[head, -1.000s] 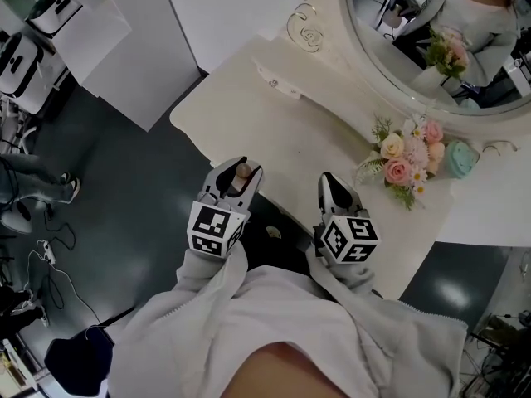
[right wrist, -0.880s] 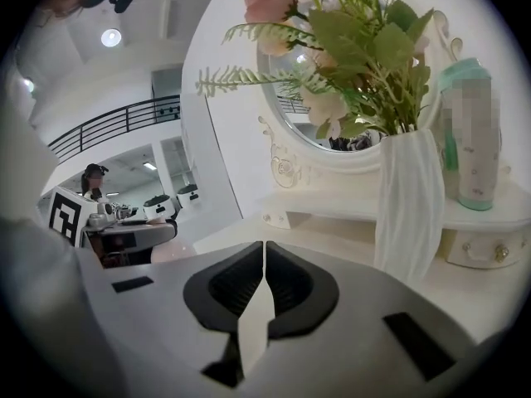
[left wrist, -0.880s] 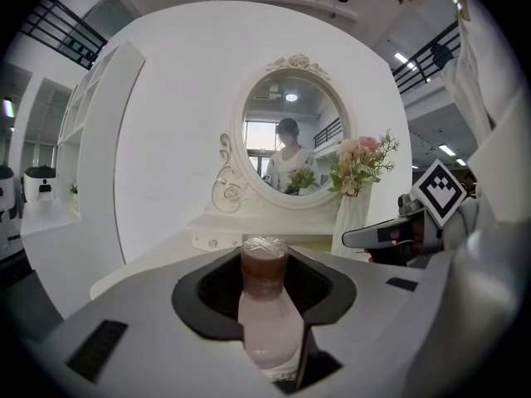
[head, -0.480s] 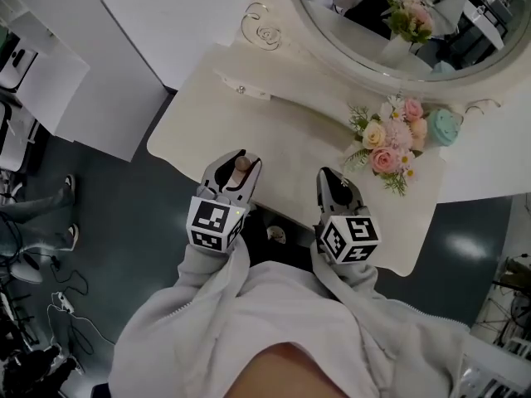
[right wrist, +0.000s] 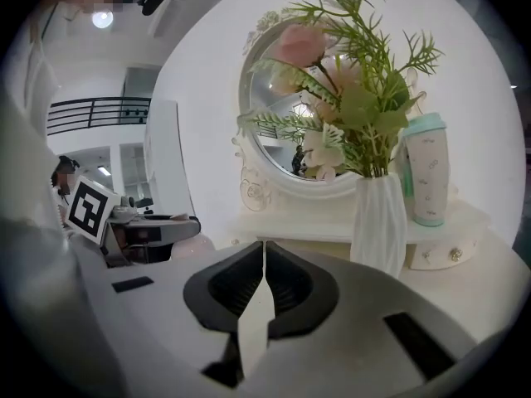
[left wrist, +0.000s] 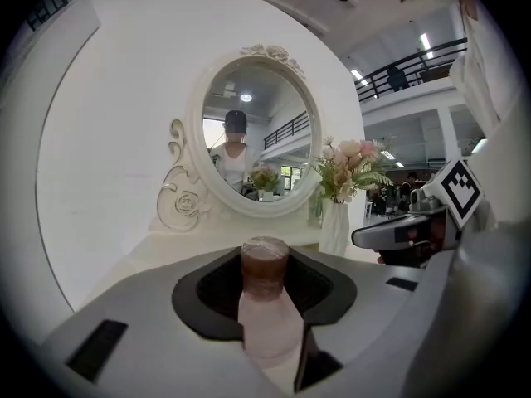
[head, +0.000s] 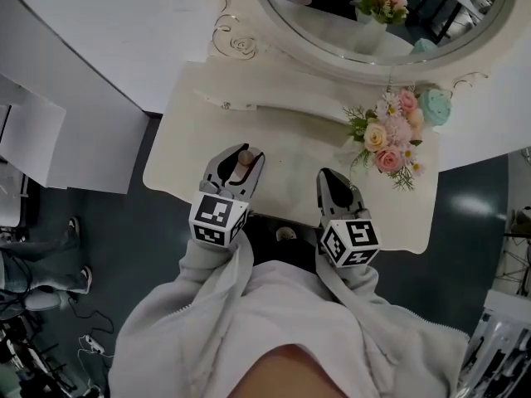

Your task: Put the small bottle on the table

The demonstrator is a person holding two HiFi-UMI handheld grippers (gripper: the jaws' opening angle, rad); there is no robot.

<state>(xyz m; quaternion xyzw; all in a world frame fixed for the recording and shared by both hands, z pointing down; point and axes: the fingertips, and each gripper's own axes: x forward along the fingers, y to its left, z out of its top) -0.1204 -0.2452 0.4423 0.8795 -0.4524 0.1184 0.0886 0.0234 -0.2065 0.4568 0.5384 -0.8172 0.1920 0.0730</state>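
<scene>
A small pale pink bottle [left wrist: 267,305] with a brown cap stands upright between the jaws of my left gripper [head: 239,161], which is shut on it. The bottle's cap [head: 243,159] pokes out over the near left part of the cream dressing table [head: 290,135] in the head view. My right gripper [head: 333,181] hovers over the table's front edge beside it, shut with nothing between its jaws. In the right gripper view my right gripper [right wrist: 264,251] shows its jaws meeting at a thin seam.
An oval mirror [head: 373,11] with scrolled trim backs the table. A white vase of pink flowers [head: 386,131] and a mint tumbler [head: 434,104] stand at the table's right rear. A knobbed drawer shelf [head: 249,106] runs below the mirror. Dark floor [head: 124,222] lies to the left.
Both grippers have come forward over the table, the left one carrying the bottle further in from the front edge. The view has swung so the table sits squarer ahead.
</scene>
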